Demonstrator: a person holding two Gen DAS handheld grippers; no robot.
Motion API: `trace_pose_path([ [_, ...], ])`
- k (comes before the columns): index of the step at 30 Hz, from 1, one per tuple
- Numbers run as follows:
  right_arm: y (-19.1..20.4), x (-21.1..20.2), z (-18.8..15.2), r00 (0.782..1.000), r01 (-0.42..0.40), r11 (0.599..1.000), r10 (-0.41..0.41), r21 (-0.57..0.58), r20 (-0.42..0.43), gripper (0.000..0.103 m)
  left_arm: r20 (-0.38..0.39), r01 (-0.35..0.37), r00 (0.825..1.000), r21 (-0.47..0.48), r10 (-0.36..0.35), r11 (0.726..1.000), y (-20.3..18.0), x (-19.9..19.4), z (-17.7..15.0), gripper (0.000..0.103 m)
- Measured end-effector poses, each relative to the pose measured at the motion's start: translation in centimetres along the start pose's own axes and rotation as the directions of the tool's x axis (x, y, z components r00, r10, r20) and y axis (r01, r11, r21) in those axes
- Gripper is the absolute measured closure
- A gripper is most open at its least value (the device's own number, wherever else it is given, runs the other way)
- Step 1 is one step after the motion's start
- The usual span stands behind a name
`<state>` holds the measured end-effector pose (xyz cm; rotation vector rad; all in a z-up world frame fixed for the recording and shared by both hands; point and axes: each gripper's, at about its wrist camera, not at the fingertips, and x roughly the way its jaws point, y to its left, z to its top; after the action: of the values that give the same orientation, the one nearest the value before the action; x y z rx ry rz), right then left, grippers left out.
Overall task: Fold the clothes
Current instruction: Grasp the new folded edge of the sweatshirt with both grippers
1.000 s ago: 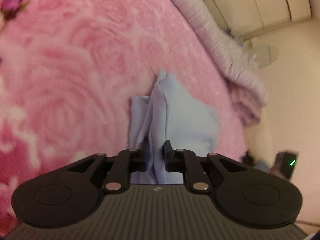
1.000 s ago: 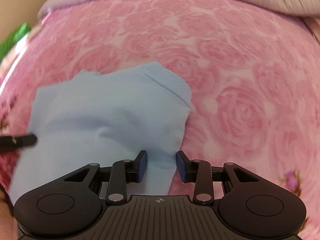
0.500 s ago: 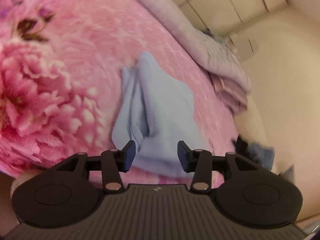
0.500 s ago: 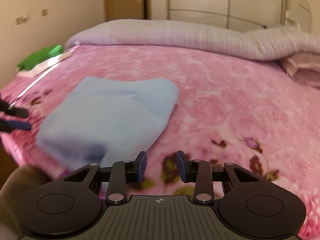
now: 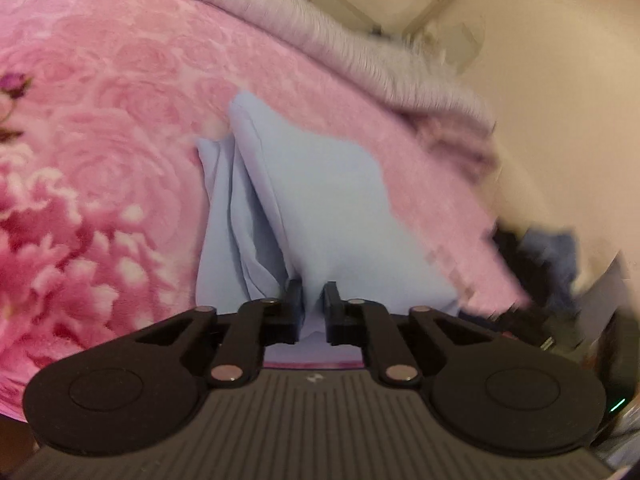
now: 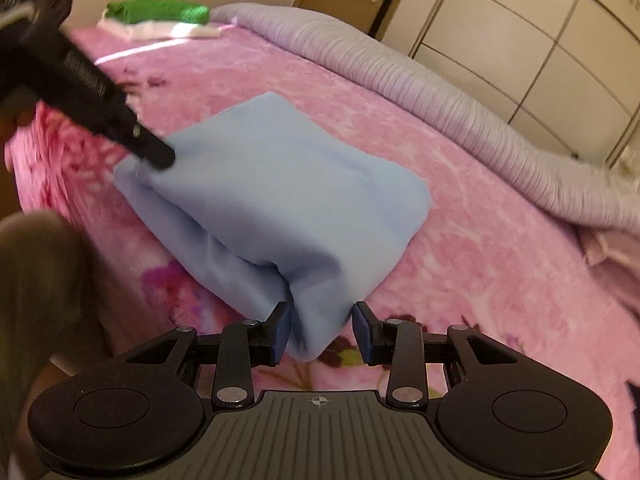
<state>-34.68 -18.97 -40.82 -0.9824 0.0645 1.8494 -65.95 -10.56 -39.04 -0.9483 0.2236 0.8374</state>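
One pink rose-patterned bedspread (image 6: 460, 264) beneath lilac quilt (image 6: 400, 76), beside cream wardrobe doors (image 6: 532, 40).

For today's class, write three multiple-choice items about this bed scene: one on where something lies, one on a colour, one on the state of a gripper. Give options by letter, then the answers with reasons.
1. Where does the green cloth lie?
A. at the far corner of the bed
B. on top of the blue garment
C. on the floor

2. What colour is the folded garment?
A. white
B. light blue
C. grey

3. How does the right gripper stand?
A. clamped on the purple quilt
B. fingers apart, a corner of the garment between them
C. shut on nothing

Answers:
1 A: the green cloth sits on a white one far behind the garment.
2 B: it shows pale blue on the pink blanket.
3 B: both fingers stand clear of the fabric, though the jaws are closing.
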Motion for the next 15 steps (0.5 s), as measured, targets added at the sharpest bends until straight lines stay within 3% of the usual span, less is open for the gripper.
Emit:
trace_pose_path([
  [1, 0.2, 0.0, -0.1, 1.000, 0.014, 1.000, -0.014, -0.014, 0.004, 0.081, 0.026, 0.000, 1.000, 0.007, 0.000, 1.000, -0.2, -0.9, 0.0, 0.102],
  [2, 0.5, -0.1, -0.1, 1.000, 0.029, 0.999, -0.029, -0.028, 0.007, 0.082, 0.047, -0.006, 0.999, 0.013, 0.005, 1.000, -0.3, -1.7, 0.1, 0.103],
  [5, 1.7, -0.2, -0.5, 0.998, 0.070, 0.992, -0.068, -0.105, 0.018, 0.082, 0.067, 0.000, 0.998, 0.005, 0.000, 1.000, 0.0, -3.2, -0.2, 0.103],
  [9, 3.8, 0.5, -1.3, 0.991, 0.136, 0.961, -0.132, -0.240, 0.034, 0.082, 0.038, -0.009, 0.999, -0.007, 0.009, 1.000, 0.2, -2.0, -0.8, 0.103],
  [13, 3.9, 1.1, -1.7, 0.989, 0.144, 0.956, -0.144, -0.254, 0.020, 0.082, 0.032, 0.005, 0.999, -0.083, -0.003, 0.997, 1.1, -0.5, -1.2, 0.089],
  [15, 3.6, 1.2, -1.8, 0.990, 0.139, 0.960, -0.139, -0.244, 0.017, 0.082, 0.036, -0.007, 0.999, -0.071, 0.010, 0.997, 1.2, -0.3, -1.2, 0.087],
])
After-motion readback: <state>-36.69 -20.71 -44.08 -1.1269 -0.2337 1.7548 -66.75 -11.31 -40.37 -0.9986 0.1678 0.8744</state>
